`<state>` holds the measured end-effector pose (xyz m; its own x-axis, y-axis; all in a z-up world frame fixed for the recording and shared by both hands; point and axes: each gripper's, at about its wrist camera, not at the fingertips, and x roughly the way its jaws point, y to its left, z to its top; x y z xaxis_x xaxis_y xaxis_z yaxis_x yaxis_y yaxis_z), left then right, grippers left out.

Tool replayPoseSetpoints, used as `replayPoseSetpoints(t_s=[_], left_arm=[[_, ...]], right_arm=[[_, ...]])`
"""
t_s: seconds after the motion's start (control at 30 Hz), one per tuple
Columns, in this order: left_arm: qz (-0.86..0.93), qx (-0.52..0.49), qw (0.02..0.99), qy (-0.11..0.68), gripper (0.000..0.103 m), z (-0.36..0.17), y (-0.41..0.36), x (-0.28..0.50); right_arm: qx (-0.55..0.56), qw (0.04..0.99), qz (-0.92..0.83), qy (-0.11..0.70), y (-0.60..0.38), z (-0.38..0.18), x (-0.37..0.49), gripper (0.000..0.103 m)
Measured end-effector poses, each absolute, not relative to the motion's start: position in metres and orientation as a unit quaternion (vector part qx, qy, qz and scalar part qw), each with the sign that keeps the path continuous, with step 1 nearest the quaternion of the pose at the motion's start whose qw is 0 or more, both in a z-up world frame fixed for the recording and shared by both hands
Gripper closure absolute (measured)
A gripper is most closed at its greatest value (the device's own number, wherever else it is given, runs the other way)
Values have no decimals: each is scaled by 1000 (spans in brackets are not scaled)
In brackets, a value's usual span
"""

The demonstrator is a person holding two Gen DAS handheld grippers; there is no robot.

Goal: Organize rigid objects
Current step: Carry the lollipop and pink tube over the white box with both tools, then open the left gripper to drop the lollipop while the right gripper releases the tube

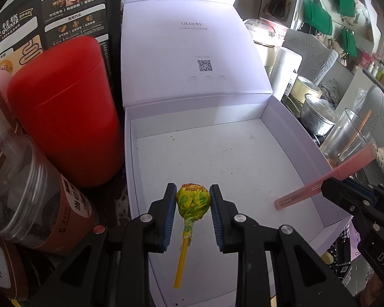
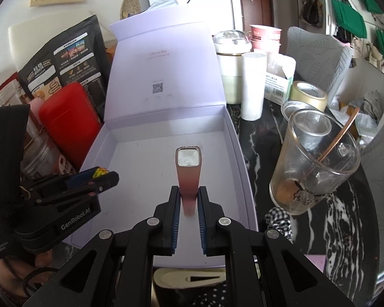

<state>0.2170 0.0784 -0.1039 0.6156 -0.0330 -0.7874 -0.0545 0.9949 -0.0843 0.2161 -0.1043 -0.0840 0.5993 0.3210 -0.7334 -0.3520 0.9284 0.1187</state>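
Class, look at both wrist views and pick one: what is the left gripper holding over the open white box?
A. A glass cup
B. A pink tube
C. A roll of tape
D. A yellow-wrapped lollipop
D: the left gripper has its fingers pressed on either side of the yellow-wrapped lollipop above the white box, while the pink tube sits in the right gripper.

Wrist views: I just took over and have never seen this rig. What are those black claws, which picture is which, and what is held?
They are hand-held grippers, each with its own camera looking along its fingers. In the left wrist view, the left gripper pinches a yellow lollipop over the open white box. In the right wrist view, the right gripper clamps a pink tube over the same box. A red canister and a glass cup stand beside it.
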Motion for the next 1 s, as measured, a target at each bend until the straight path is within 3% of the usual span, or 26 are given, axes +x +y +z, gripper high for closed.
replayPoseSetpoints(t_s=[0.77, 0.93, 1.0], left_arm=[[9, -61, 896, 439, 77, -92, 84, 219], [22, -59, 897, 438, 76, -86, 84, 216], [26, -59, 897, 437, 71, -83, 84, 215]], right_arm=[[-48, 901, 186, 390, -95, -70, 225, 89], [-42, 902, 192, 385, -96, -65, 222, 75], [-42, 903, 192, 383, -96, -64, 221, 70]])
